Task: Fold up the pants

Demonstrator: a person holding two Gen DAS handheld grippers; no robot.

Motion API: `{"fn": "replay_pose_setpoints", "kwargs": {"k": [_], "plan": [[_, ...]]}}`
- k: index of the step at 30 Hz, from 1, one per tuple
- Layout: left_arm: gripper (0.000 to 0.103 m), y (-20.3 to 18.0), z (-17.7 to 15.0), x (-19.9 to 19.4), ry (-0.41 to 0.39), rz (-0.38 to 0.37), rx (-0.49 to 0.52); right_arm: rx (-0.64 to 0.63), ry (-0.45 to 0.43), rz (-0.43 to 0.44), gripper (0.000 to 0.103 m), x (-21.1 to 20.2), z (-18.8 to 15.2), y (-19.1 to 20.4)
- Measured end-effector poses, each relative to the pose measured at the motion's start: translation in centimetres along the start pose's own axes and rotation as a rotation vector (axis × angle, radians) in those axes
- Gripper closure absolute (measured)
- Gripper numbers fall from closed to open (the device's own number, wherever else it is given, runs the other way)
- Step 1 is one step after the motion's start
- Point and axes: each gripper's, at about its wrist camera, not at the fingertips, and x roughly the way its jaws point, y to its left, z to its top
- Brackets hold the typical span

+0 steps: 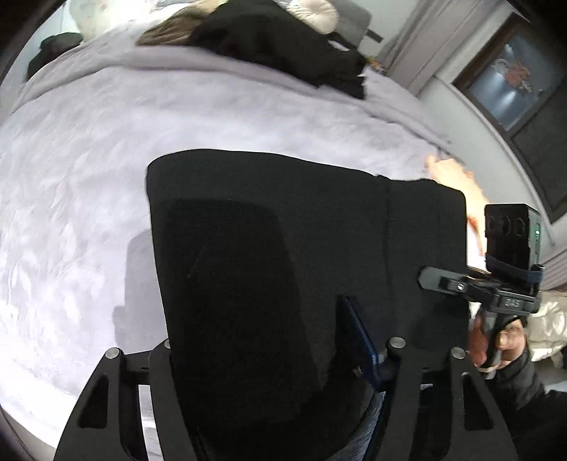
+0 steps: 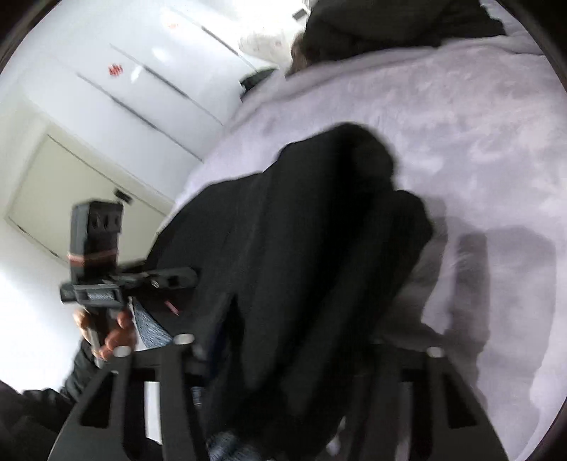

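Note:
Black pants (image 1: 283,212) lie across a lilac blanket (image 1: 88,177) on a bed, with the near end lifted. In the left wrist view the cloth rises into my left gripper (image 1: 265,340). It fills the gap beside the blue pad (image 1: 358,337) and hides the other finger, so the gripper looks shut on the pants. My right gripper (image 1: 425,280) reaches the pants' right edge, with a hand on its grip. In the blurred right wrist view the pants (image 2: 319,198) bunch up into my right gripper (image 2: 283,337), which looks shut on them. My left gripper (image 2: 187,275) touches the cloth at the left.
A heap of dark clothes (image 1: 283,39) and a pale pillow (image 1: 312,14) lie at the far end of the bed. A white wardrobe (image 2: 141,71) and a door (image 2: 71,188) stand to one side. A dark framed window (image 1: 514,81) is on the other side.

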Motion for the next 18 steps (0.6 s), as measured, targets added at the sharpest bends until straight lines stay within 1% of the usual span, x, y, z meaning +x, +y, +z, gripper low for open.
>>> {"fn": "replay_pose_setpoints", "kwargs": {"k": [3,6,8,10,11,14,15,16,17,18], "plan": [[0.036,-3.6,2.0,0.5,0.005,0.005,0.030,-0.007,-0.057,-0.029,0.052,-3.4,1.6,-0.5],[0.036,-6.9,5.3,1.7,-0.006,-0.040,0.036,-0.004,-0.108,-0.075,0.052,-7.0,3.6,-2.0],[0.036,-8.5,7.5,3.1,-0.003,-0.054,0.034,0.017,-0.124,-0.104,0.052,-8.9,5.3,-3.7],[0.036,-9.9,9.3,5.4,0.024,-0.059,0.031,0.034,-0.130,-0.146,0.052,-9.8,6.7,-5.6],[0.036,-10.5,10.2,7.1,0.055,-0.062,0.021,0.047,-0.127,-0.163,0.052,-10.0,7.1,-6.5],[0.036,-11.1,11.2,11.6,0.136,-0.061,-0.010,0.120,-0.092,-0.211,0.052,-10.1,7.8,-10.2],[0.032,-11.0,11.1,12.9,0.152,-0.045,-0.012,0.147,-0.075,-0.225,0.052,-9.1,7.6,-11.3],[0.027,-10.7,11.1,14.1,0.165,-0.018,-0.022,0.178,-0.059,-0.225,0.048,-8.6,7.4,-12.6],[0.015,-10.2,10.9,15.1,0.174,-0.013,-0.040,0.213,-0.049,-0.221,0.040,-8.1,7.1,-13.9],[0.007,-9.7,10.9,15.8,0.177,-0.031,-0.058,0.241,-0.042,-0.217,0.034,-7.8,7.0,-14.9]]}}
